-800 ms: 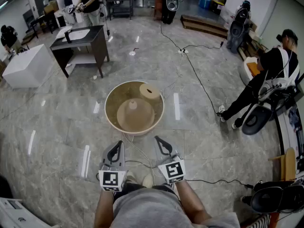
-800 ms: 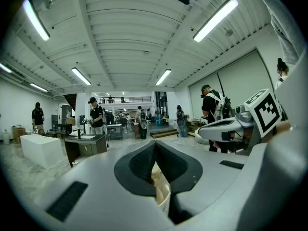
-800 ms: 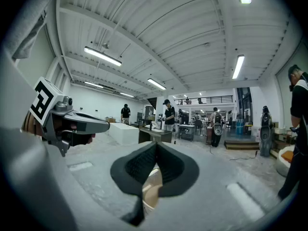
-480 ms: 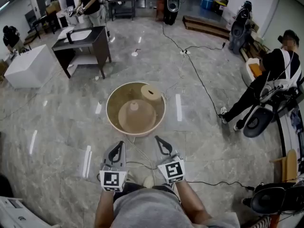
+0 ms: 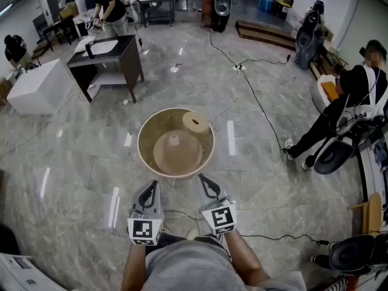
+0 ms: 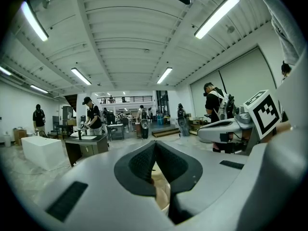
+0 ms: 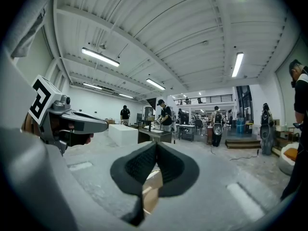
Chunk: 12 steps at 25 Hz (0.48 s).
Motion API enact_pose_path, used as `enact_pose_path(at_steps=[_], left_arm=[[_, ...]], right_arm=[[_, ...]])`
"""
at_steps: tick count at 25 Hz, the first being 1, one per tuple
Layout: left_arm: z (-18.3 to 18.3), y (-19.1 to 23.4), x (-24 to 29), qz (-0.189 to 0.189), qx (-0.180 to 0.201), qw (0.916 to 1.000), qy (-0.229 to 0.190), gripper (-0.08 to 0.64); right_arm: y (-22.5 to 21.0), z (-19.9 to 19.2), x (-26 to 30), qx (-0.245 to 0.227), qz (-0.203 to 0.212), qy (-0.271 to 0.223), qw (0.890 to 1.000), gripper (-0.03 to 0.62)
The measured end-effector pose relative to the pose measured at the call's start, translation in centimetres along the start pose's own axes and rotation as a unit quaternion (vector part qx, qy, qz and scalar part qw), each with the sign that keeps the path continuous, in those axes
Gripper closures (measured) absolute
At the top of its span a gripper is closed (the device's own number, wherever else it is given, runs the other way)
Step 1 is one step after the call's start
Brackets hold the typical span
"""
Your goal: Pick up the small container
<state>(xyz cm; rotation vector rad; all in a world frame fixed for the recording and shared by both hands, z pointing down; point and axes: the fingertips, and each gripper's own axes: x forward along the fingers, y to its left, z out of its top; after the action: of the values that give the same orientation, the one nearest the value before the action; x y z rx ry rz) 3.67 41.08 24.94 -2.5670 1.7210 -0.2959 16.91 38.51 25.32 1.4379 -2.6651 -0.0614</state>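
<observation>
On the floor stands a round tan tub (image 5: 144, 143) with a domed, knobbed lid (image 5: 176, 151) inside it. The small container (image 5: 196, 123), a short tan cylinder, sits at the tub's far right rim. My left gripper (image 5: 150, 188) and right gripper (image 5: 207, 183) hover side by side just short of the tub's near edge, close to my body, both shut with nothing held. In the left gripper view the left gripper (image 6: 155, 144) has its pads touching, tan tub showing below them. The right gripper (image 7: 156, 145) looks the same in the right gripper view.
A dark sink table (image 5: 109, 56) and a white box (image 5: 35, 85) stand at the far left. Cables (image 5: 251, 99) run across the marble floor behind the tub. A person (image 5: 348, 99) bends over equipment at the right; others work at the back.
The tub and container sit slightly lower and nearer the grippers in the head view. Both grippers keep the same pose and stay shut.
</observation>
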Motion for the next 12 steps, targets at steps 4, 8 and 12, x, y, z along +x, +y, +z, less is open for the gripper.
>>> enact_pose_path(at_steps=[4, 8, 12], left_arm=[[-0.2, 2.0, 2.8, -0.006, 0.000, 1.0000, 0.001, 0.543], [-0.1, 5.4, 6.5, -0.017, -0.001, 0.9998, 0.001, 0.543], [-0.3, 9.9, 11.0, -0.026, -0.008, 0.9996, 0.003, 0.543]], right_arm=[[-1.0, -0.4, 2.9, 0.005, -0.007, 0.011, 1.000, 0.592], [-2.2, -0.1, 7.4, 0.009, -0.020, 0.016, 1.000, 0.592], [-2.9, 0.3, 13.2, 0.008, -0.024, 0.019, 0.999, 0.592]])
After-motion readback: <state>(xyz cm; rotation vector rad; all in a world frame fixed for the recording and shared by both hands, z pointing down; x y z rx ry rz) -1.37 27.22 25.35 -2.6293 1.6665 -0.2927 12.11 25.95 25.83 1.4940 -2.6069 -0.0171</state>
